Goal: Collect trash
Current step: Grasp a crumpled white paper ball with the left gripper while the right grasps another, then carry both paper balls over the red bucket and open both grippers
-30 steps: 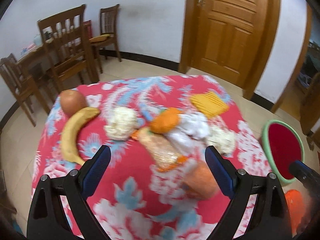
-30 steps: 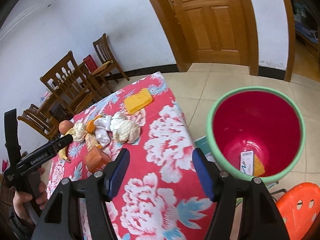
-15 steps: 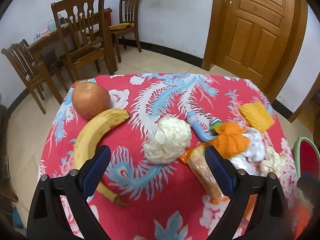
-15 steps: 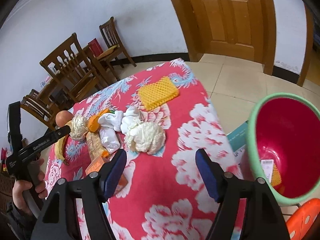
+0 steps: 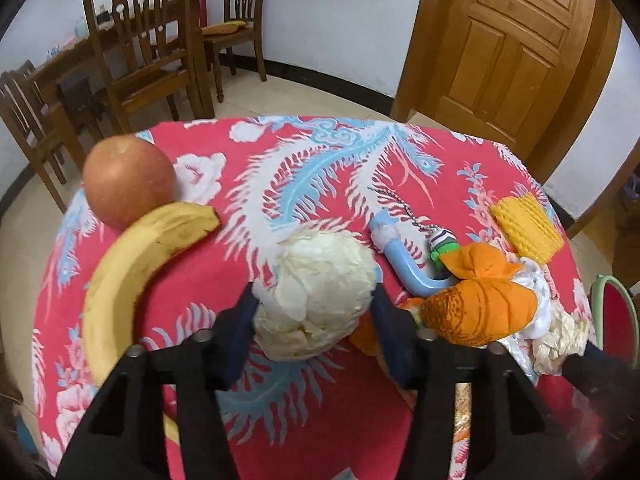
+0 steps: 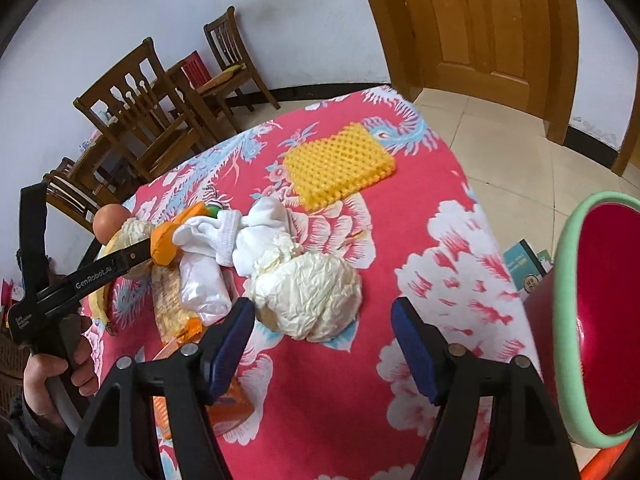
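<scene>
**Left wrist view: paper wad pinched on the flowered counter**

Left wrist view looks across a counter [image 5: 320, 152] draped in a red cloth printed with white peonies and blue feathery plumes. Beyond it lie pale floor tiles, a white wall with a dark skirting, a panelled wooden door [image 5: 516, 48] and slat-backed wooden chairs [image 5: 140, 48].

The left tool [image 5: 314, 314] has just been closing, and its blue pads now press both flanks of a crumpled white paper ball [image 5: 320, 292], papery and creased like a cabbage. Left of that ball lie a curved yellow banana [image 5: 128, 268] and, touching its tip, a smooth reddish apple [image 5: 128, 180]. Right of the ball sit a bent blue plastic tube [image 5: 408, 268], an orange knotted cloth bundle [image 5: 480, 304] and, farther right, a dimpled yellow foam pad [image 5: 524, 228].

From the right wrist, the right tool [image 6: 322, 344] stands spread, with a second wrinkled paper ball [image 6: 312, 296] just ahead of its pads, untouched. White socks [image 6: 224, 236] lie beyond that ball. A red bin with a pale green rim [image 6: 576, 280] stands off the counter's edge, to the right of the paper ball.
</scene>
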The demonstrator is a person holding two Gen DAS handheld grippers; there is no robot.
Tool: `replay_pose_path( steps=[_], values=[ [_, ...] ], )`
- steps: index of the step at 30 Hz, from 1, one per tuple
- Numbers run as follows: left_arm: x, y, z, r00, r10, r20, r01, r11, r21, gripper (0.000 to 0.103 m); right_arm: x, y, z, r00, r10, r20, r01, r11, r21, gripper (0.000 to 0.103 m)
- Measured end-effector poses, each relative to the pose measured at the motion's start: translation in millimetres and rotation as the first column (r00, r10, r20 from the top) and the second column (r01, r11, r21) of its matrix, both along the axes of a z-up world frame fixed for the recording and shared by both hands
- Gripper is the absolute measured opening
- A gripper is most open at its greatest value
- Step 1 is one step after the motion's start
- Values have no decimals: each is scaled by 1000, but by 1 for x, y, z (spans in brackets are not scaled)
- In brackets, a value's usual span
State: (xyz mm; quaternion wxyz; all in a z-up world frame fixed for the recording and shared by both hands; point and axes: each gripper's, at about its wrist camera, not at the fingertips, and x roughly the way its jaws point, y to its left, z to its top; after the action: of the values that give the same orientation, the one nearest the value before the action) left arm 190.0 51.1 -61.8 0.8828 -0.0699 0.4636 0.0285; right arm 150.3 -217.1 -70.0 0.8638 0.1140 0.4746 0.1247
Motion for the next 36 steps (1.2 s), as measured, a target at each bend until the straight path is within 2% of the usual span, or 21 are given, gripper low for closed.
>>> replay_pose_path(
  steps=[4, 5, 6, 9, 11, 23, 36],
  values=[
    [-3, 0, 2, 1000, 2, 18, -2, 1000, -1, 48, 3, 3, -5, 1000, 8, -1, -8, 1000, 9, 59],
    [-4, 0, 3, 1000, 4, 19, -4, 1000, -4, 48, 3, 4, -5, 1000, 13, 4, -13, 1000, 7, 49],
    [-5, 0, 4, 1000, 5, 20, -5, 1000, -7, 48, 3, 5, -6, 1000, 25, 0, -25, 999, 19, 44],
    [-12, 3, 9, 1000, 11, 29, -11, 1000, -21, 48, 2, 7, -6, 999, 37, 4, -37, 999, 26, 35],
    [-17, 4, 14, 999, 13, 35, -12, 1000, -26, 48, -2, 9, -4, 999, 51, 11, -51, 998, 23, 32],
    [-51, -5, 47, 996, -2, 94, 7, 999, -50, 48, -27, 0, 16, 997, 53, 49, -56, 997, 44, 28],
    [-82, -38, 80, 984, -77, 159, 87, 995, -58, 48, -62, -22, 44, 993, 23, 114, -30, 998, 62, 28]
  ],
)
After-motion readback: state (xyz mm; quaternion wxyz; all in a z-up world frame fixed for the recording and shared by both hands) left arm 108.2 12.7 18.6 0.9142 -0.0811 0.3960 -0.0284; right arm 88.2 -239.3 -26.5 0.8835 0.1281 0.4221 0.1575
